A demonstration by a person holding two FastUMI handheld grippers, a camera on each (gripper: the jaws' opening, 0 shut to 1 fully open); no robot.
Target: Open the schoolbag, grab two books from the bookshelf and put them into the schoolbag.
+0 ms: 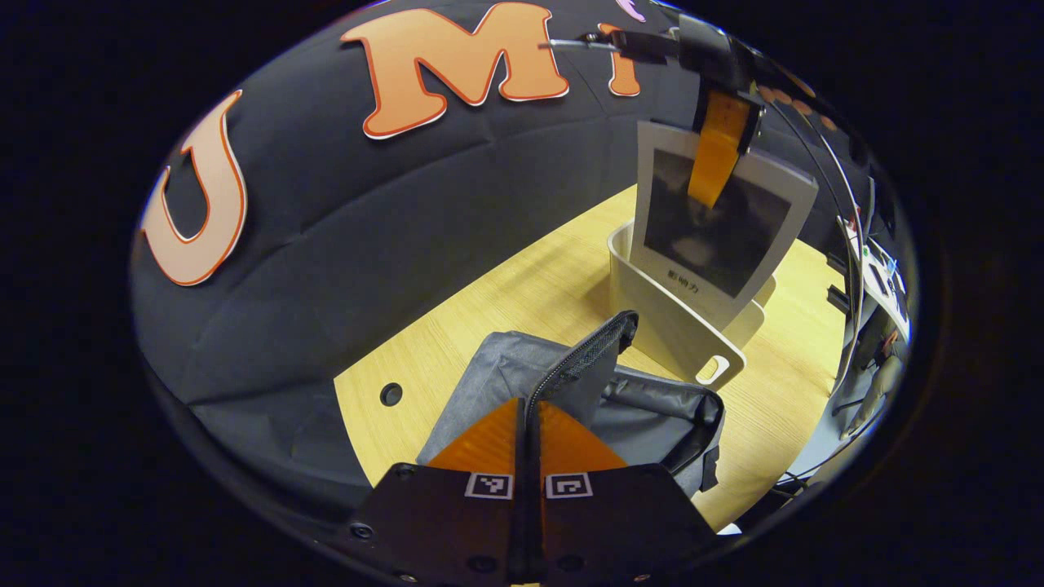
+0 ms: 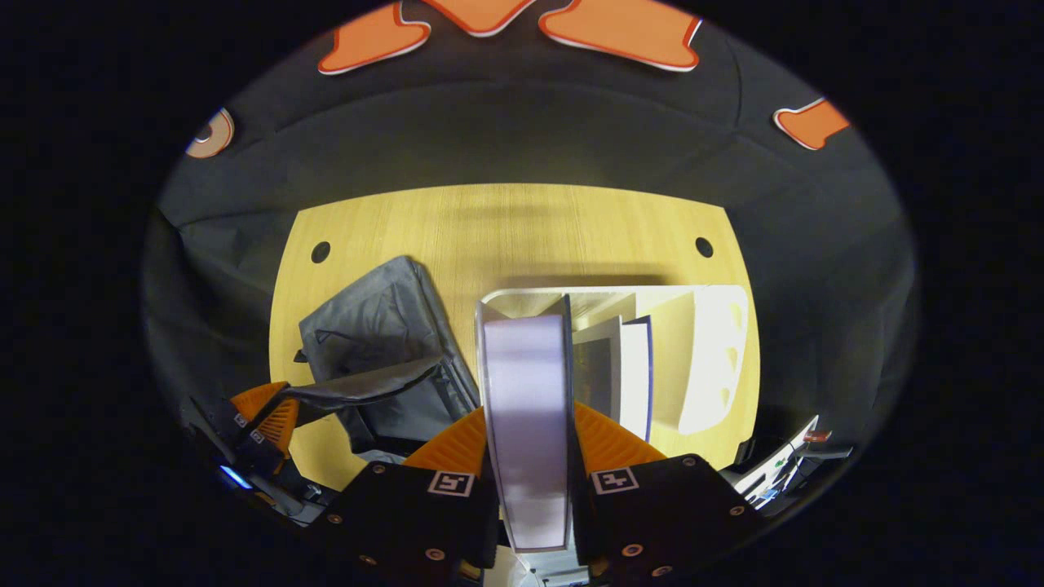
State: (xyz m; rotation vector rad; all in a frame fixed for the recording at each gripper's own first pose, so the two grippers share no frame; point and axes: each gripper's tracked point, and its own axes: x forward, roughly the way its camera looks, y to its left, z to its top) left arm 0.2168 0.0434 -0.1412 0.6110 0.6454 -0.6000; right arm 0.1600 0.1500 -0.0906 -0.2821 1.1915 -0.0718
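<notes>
The left gripper (image 1: 528,424) has two orange, wedge-shaped fingers on a black body; a small white square tag with a black pattern sits at the base of each finger, and round screw heads dot the body's lower edge. The right gripper (image 2: 528,436) has the same build: ribbed orange fingers, a black housing, two patterned tags and several silver screws.
</notes>
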